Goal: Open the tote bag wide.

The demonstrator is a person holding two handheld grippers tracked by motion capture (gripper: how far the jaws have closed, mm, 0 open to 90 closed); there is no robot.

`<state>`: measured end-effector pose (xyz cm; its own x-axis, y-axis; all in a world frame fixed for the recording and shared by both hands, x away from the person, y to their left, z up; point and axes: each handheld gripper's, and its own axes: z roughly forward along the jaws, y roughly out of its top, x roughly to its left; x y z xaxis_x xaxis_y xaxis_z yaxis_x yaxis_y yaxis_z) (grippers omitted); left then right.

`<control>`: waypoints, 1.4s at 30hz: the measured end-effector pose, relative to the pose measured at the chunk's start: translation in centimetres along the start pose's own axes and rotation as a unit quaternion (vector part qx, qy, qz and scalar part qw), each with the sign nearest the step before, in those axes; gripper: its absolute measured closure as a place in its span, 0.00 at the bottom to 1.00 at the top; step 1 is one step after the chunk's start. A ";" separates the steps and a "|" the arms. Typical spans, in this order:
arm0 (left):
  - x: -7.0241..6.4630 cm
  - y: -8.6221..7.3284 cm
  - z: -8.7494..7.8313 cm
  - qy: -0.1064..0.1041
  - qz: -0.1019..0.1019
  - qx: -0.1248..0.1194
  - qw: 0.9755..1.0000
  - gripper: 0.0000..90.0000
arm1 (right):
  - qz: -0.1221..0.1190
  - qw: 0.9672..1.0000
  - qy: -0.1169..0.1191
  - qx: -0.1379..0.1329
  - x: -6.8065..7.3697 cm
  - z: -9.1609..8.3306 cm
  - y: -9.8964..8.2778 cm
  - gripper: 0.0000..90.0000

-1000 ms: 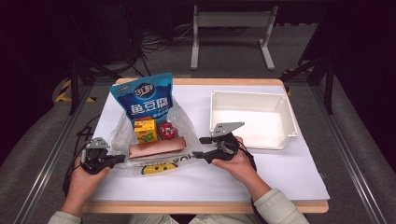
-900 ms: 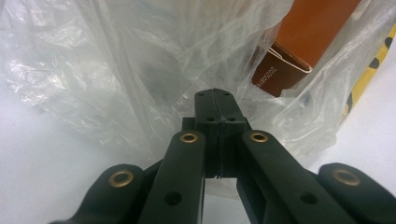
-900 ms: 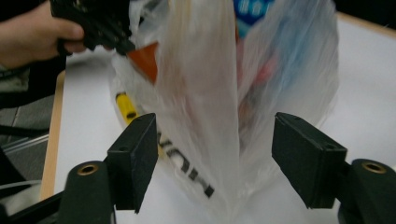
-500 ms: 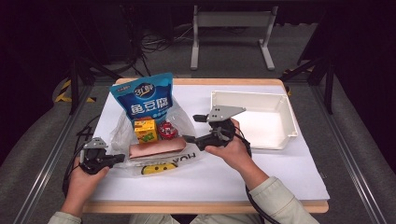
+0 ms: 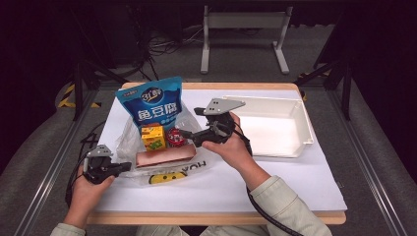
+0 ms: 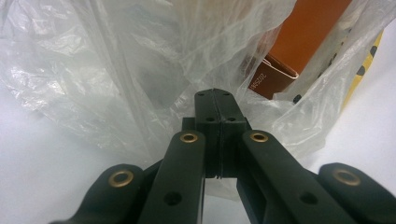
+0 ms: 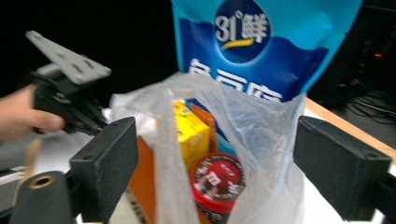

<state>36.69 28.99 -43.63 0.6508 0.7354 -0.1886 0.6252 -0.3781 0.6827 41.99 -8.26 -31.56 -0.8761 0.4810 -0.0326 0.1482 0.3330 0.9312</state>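
Clear plastic bag (image 5: 147, 147), thin and crumpled, lies open on the white desk (image 5: 275, 182) with yellow print along its near edge. Left of the bag, the left claw (image 5: 123, 167) is clamped tight on the bag's film. Inside the bag: one copper-brown box (image 5: 164, 157) lying flat, one yellow carton (image 5: 152, 136), one red round tin (image 5: 175, 137), and one blue pouch (image 5: 152, 105) standing at the back. Just right of the bag hovers the right claw (image 5: 192, 125), its jaws just opened wide, gripping nothing. Well right of the bag sits one white tray (image 5: 302, 142).
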 end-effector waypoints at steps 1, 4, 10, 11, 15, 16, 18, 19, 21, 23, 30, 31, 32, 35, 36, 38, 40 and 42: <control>0.0 0.0 0.0 -0.003 0.001 0.004 1.000 1.00 | -0.003 1.000 0.001 0.004 0.0 0.2 -0.1 0.19; -0.1 0.0 0.1 -0.002 0.002 0.003 1.000 1.00 | -0.011 1.000 0.002 0.013 0.0 0.6 -0.4 0.26; 0.0 0.0 0.0 -0.003 0.002 0.003 1.000 1.00 | -0.034 0.999 -0.023 0.035 -0.2 0.5 -1.1 0.75; 0.0 0.0 0.0 -0.003 0.001 0.003 1.000 1.00 | -0.037 0.998 -0.029 0.037 -0.2 0.5 -1.2 0.82; 0.0 0.0 0.0 -0.001 0.001 0.004 1.000 1.00 | -0.031 0.997 -0.037 0.059 -0.5 0.3 -2.4 0.96; 0.0 0.0 0.0 -0.001 0.002 0.004 1.000 1.00 | -0.029 0.997 -0.037 0.068 -0.5 0.4 -3.0 0.97; 0.0 0.0 0.0 -0.001 0.001 0.004 1.000 1.00 | -0.025 0.995 -0.034 0.085 -0.5 0.7 -4.2 0.97; 0.0 0.0 0.0 0.000 0.001 0.004 1.000 1.00 | -0.023 0.995 -0.033 0.097 -0.6 0.9 -5.0 0.98; 0.0 0.0 0.1 -0.001 0.000 0.004 1.000 1.00 | -0.015 0.993 -0.033 0.111 -0.7 1.1 -6.2 0.98; 0.0 0.0 0.2 -0.002 -0.001 0.006 1.000 1.00 | -0.003 0.992 -0.030 0.126 -0.9 1.3 -7.5 0.98; 0.0 0.0 0.2 -0.001 -0.001 0.007 1.000 1.00 | 0.026 0.986 -0.031 0.163 -1.4 1.3 -10.5 0.98; 0.0 0.0 0.2 -0.002 -0.002 0.008 1.000 1.00 | 0.027 0.985 -0.031 0.169 -1.5 1.3 -10.8 0.98; 0.0 0.0 0.2 -0.003 -0.003 0.008 1.000 1.00 | 0.029 0.984 -0.030 0.175 -1.5 1.3 -11.2 0.98; 0.0 0.0 0.2 -0.004 -0.003 0.009 1.000 1.00 | 0.033 0.981 -0.029 0.191 -1.4 1.1 -12.0 0.98; 0.0 0.0 0.2 -0.003 -0.003 0.009 1.000 1.00 | 0.034 0.980 -0.027 0.195 -1.3 1.0 -12.3 0.98; 0.0 0.0 0.3 -0.004 -0.003 0.009 1.000 1.00 | 0.036 0.979 -0.026 0.200 -1.3 0.7 -12.7 0.98; 0.0 0.0 0.2 -0.005 -0.003 0.010 1.000 1.00 | 0.039 0.977 -0.026 0.206 -1.3 0.3 -13.2 0.98; 0.0 0.0 0.2 -0.005 -0.004 0.010 1.000 1.00 | 0.040 0.977 -0.025 0.208 -1.3 0.2 -13.3 0.98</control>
<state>36.80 28.88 -43.82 0.6503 0.7327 -0.2005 0.6382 -0.3839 0.6673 41.26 -13.14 -43.97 -0.8323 0.5543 0.0064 0.3979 0.5892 0.7032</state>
